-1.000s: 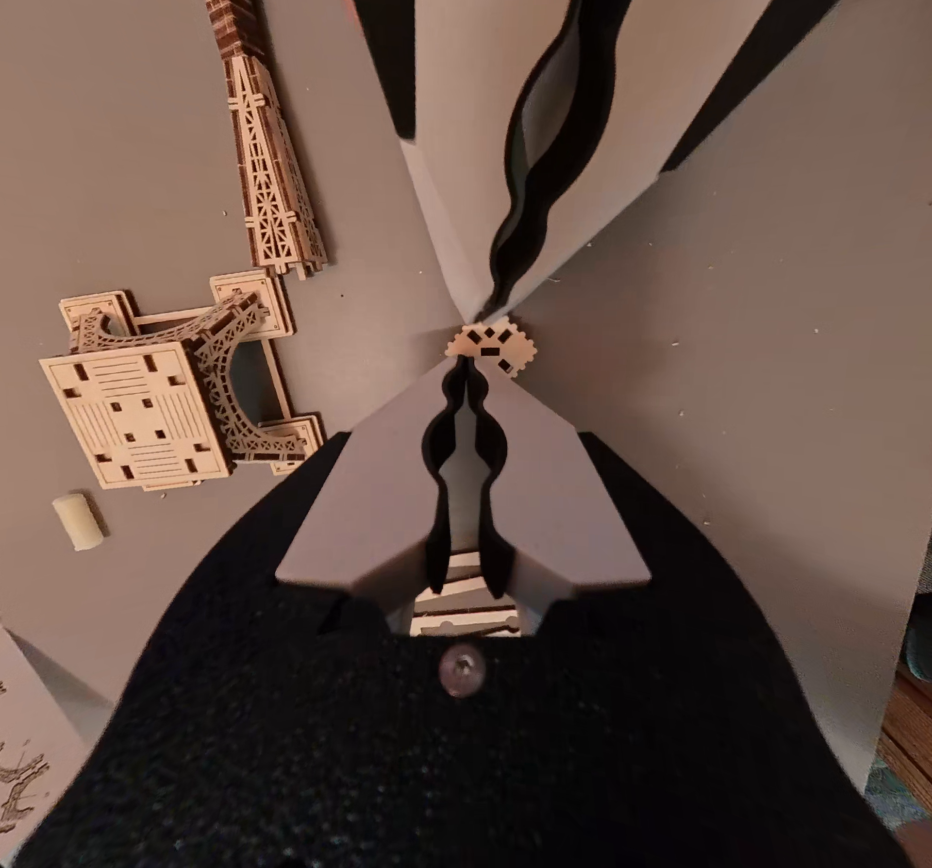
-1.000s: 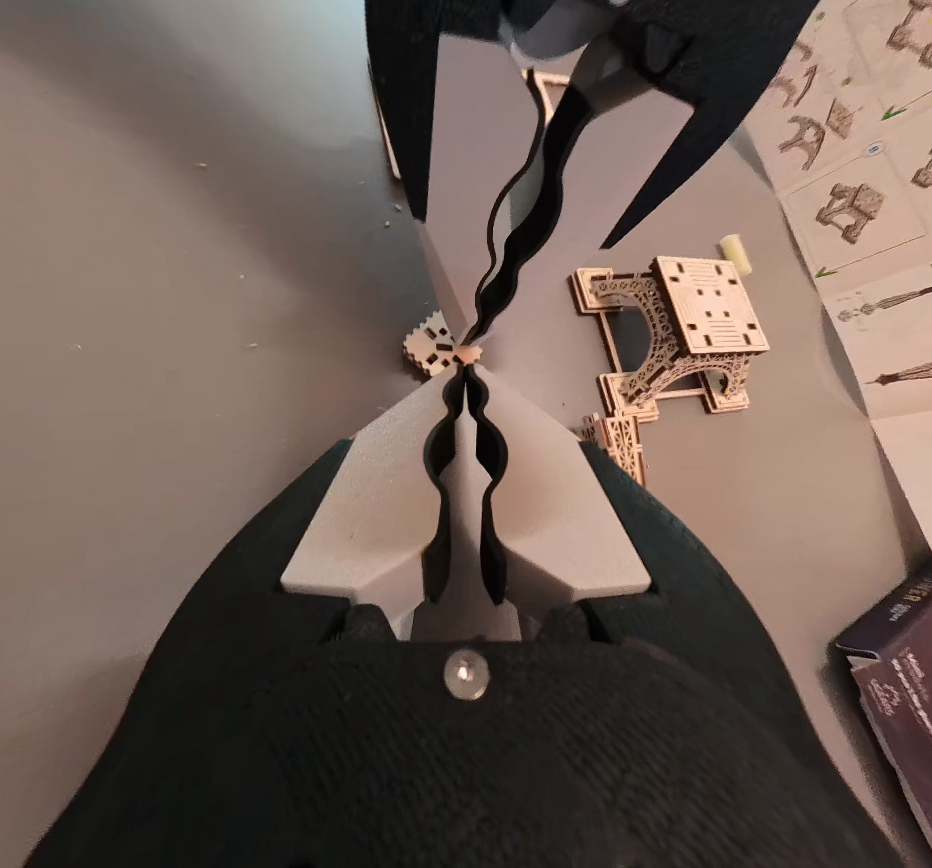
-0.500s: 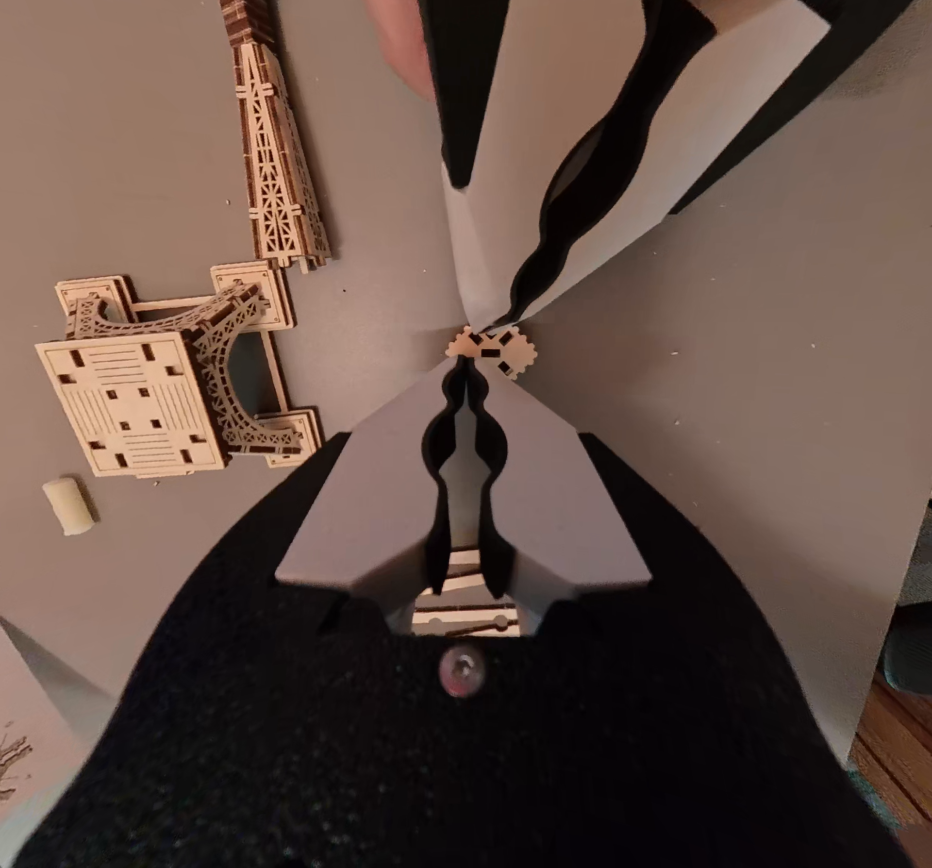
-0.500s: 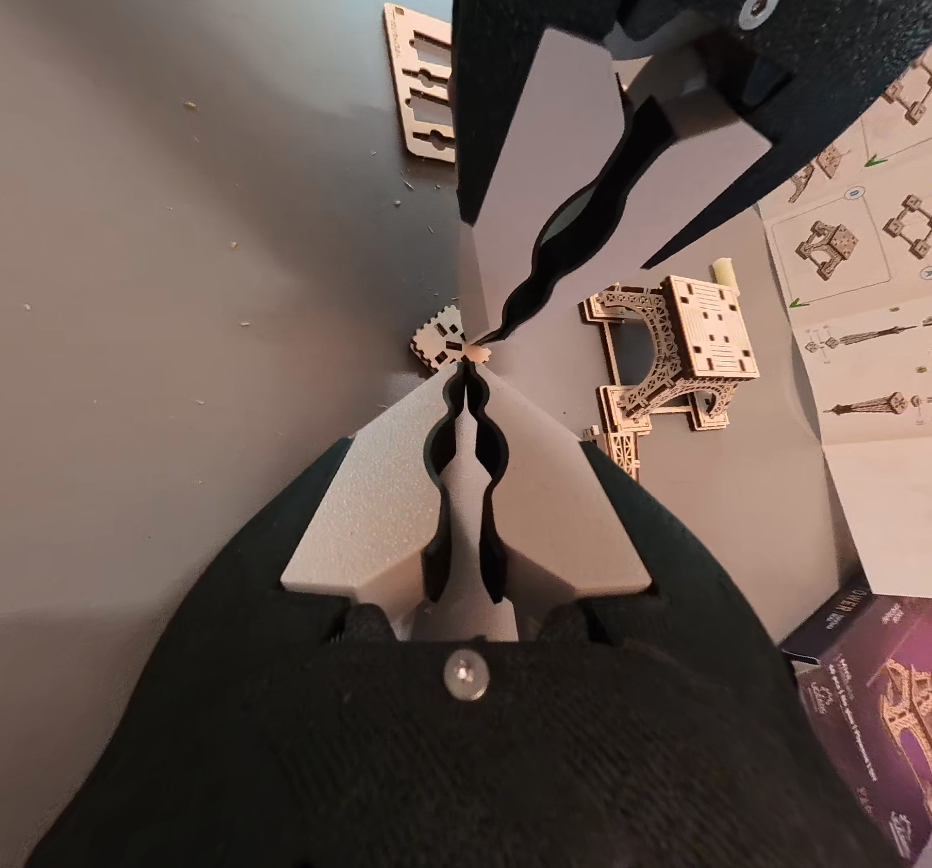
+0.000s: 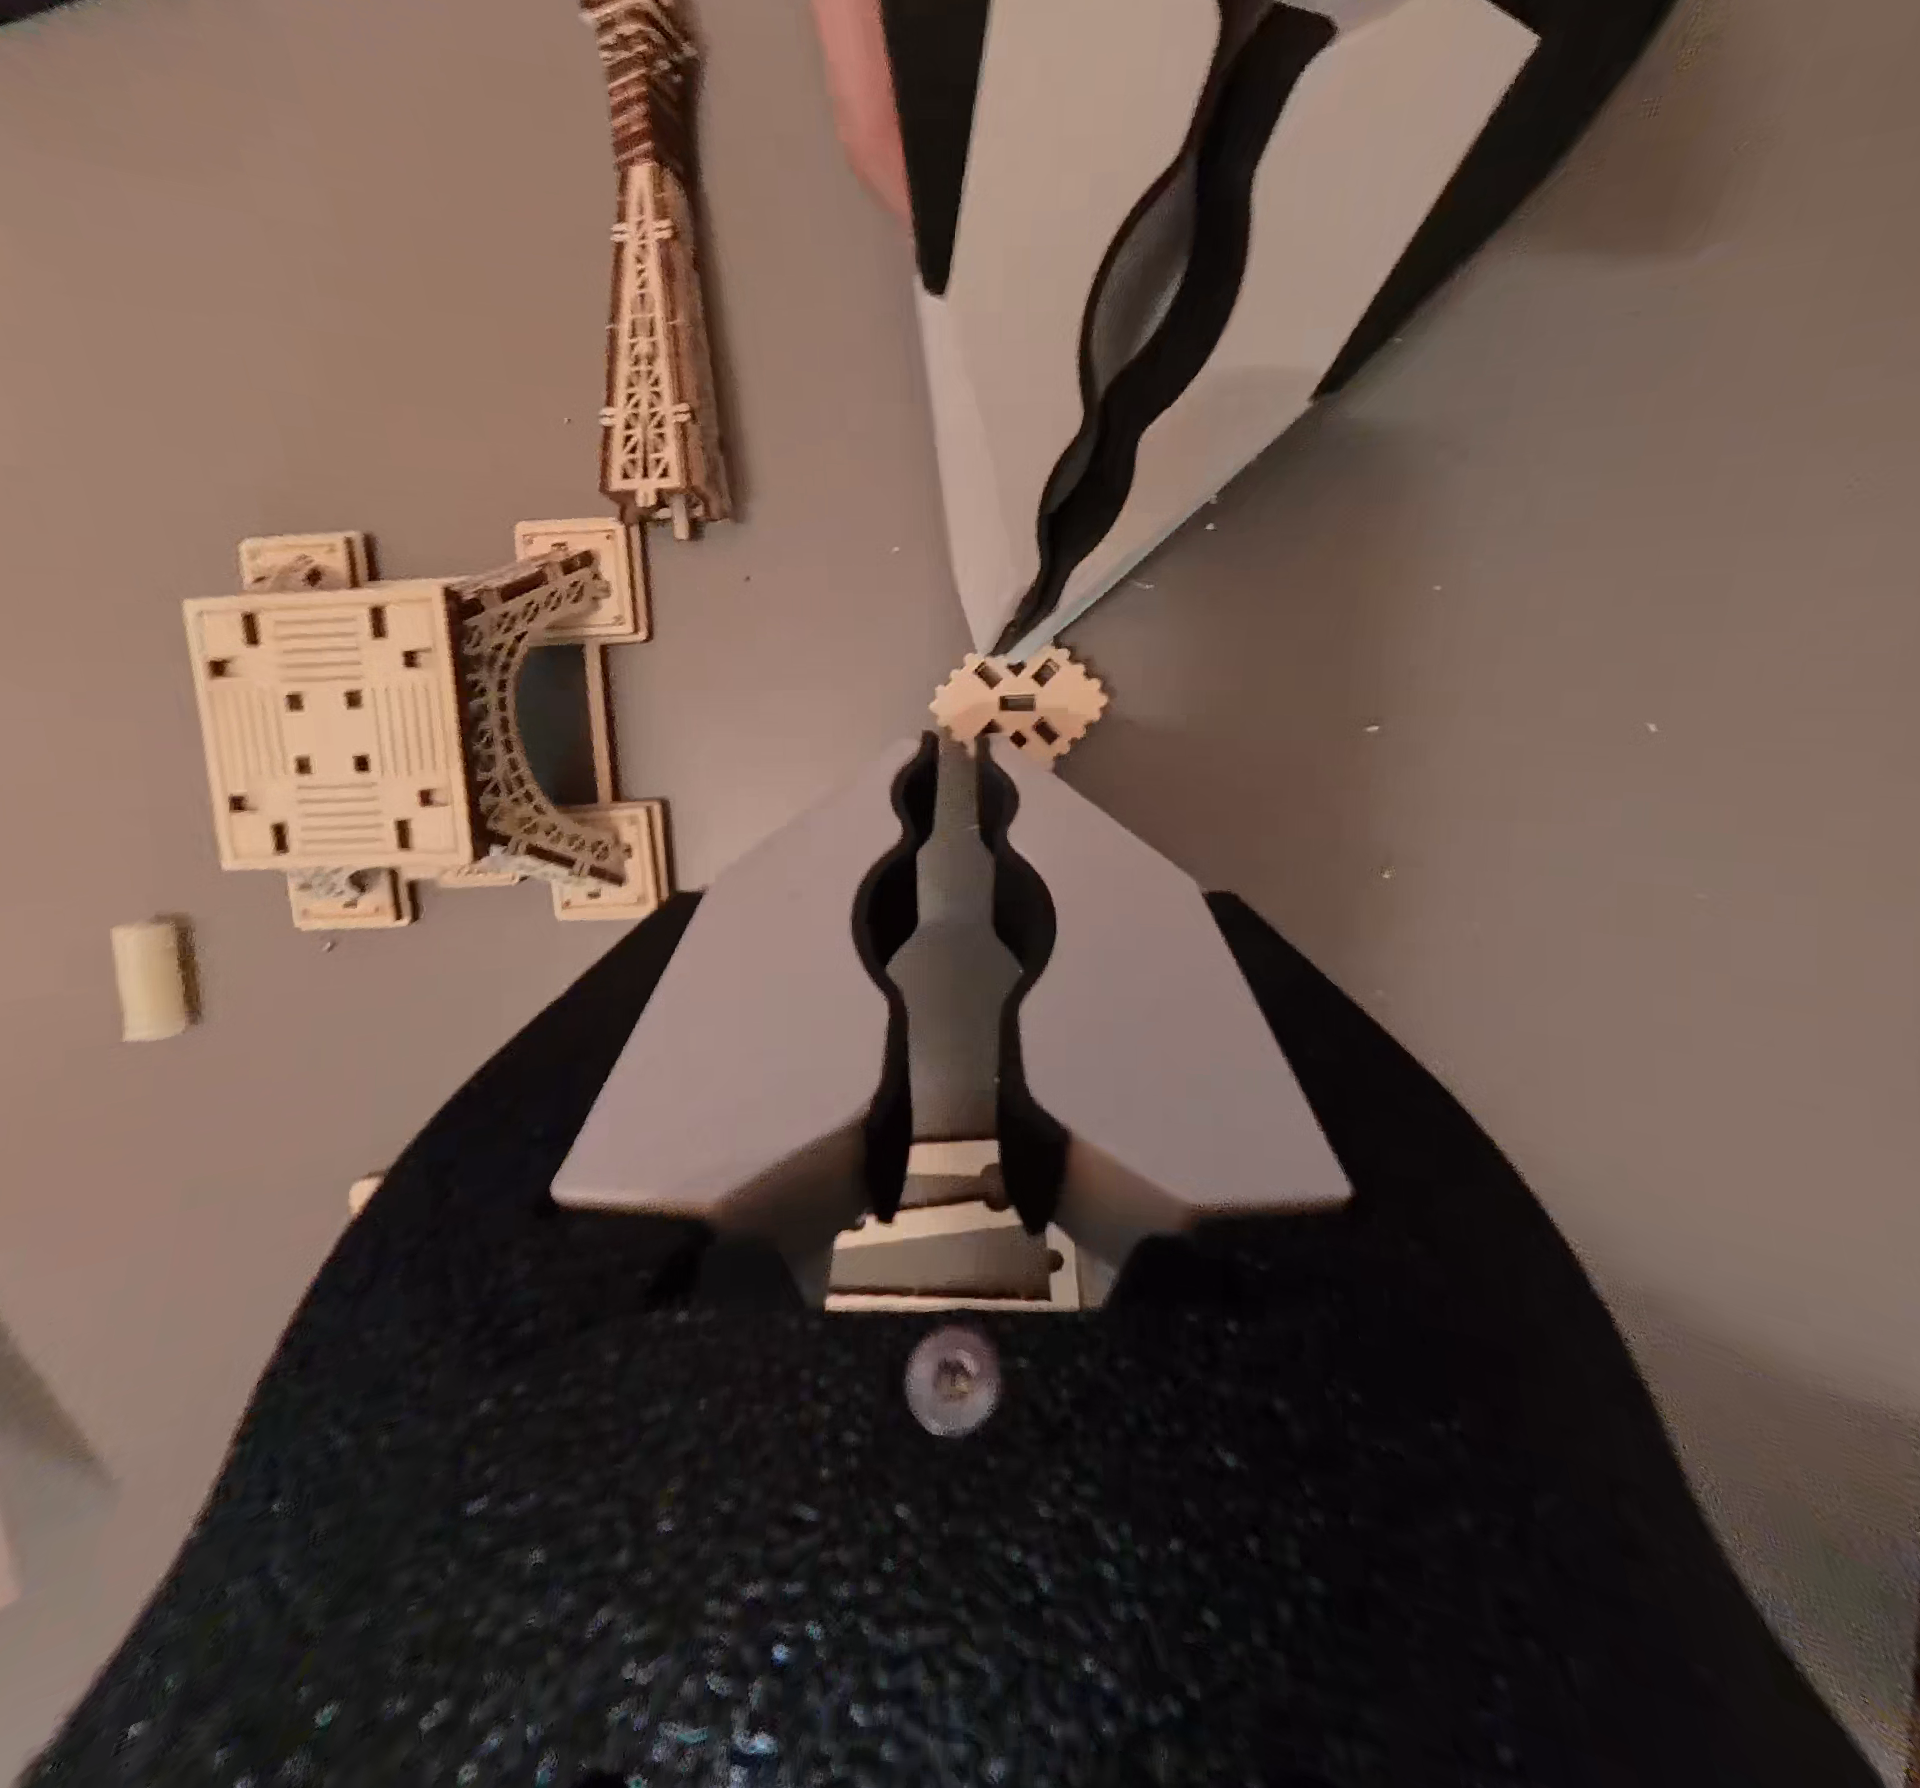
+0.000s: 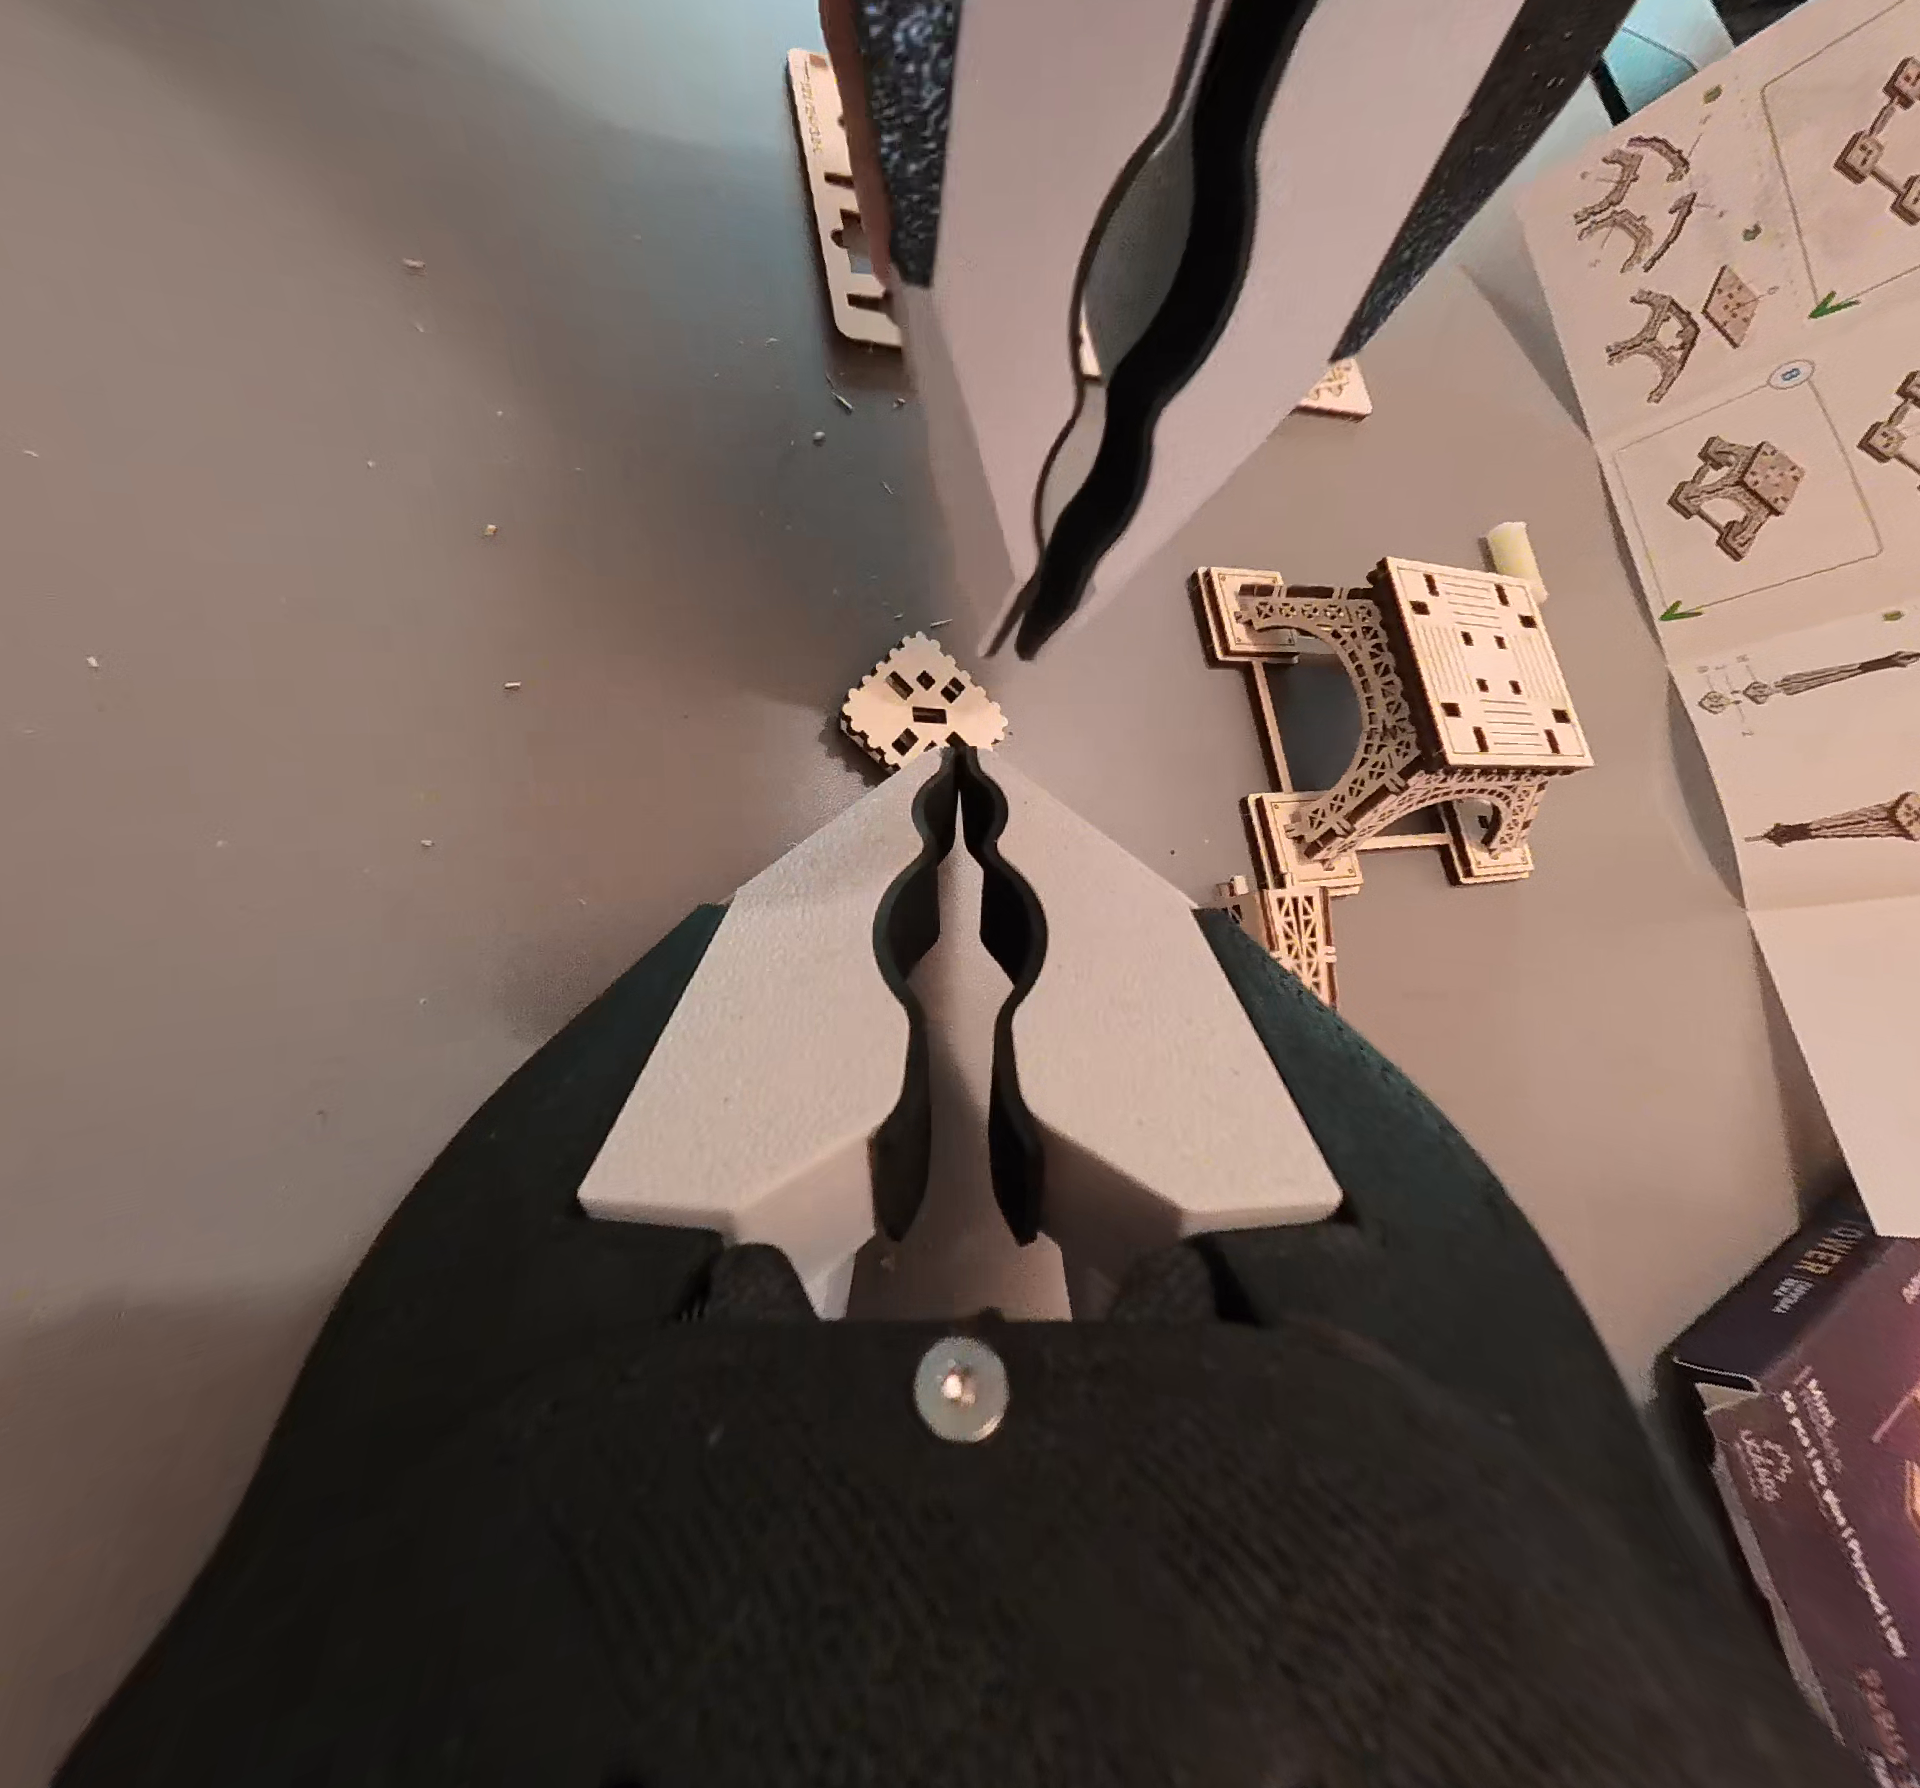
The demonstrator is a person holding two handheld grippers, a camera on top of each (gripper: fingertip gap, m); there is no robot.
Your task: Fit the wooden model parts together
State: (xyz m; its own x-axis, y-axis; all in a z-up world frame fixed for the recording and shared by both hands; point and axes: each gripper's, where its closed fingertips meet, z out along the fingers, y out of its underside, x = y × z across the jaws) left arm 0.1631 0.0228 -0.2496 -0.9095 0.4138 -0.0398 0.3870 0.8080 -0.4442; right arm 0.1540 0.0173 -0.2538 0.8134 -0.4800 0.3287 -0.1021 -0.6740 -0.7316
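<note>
A small square wooden plate (image 6: 925,710) with notched edges and slots is held by one corner in my right gripper (image 6: 961,762), which is shut on it. In the left wrist view the plate (image 5: 1018,704) lies between the two grippers. There the right gripper (image 5: 1003,647) reaches in from the top and touches the plate's upper corner. My left gripper (image 5: 953,751) is slightly open, its tips just beside the plate's lower edge. In the right wrist view the left gripper (image 6: 1008,642) hangs clear of the plate.
A wooden tower base with arches (image 5: 343,751) (image 6: 1455,699) and a tapered spire section (image 5: 649,284) lie on the grey table, with a small cream cylinder (image 5: 151,980). An instruction sheet (image 6: 1766,388), a dark box (image 6: 1818,1426) and a punched wooden sheet (image 6: 842,211) lie nearby. The grippers are tip to tip, or close to it. The small cream cylinder (image 5: 151,980) is about 20 centimeters from both grippers' fingertips. My right wrist view (image 6: 1519,558) looks at it from another angle.
The left gripper, earlier shut at the plate, has opened a little and come off it. The plate stays in the right gripper. Both views have drawn back from the table.
</note>
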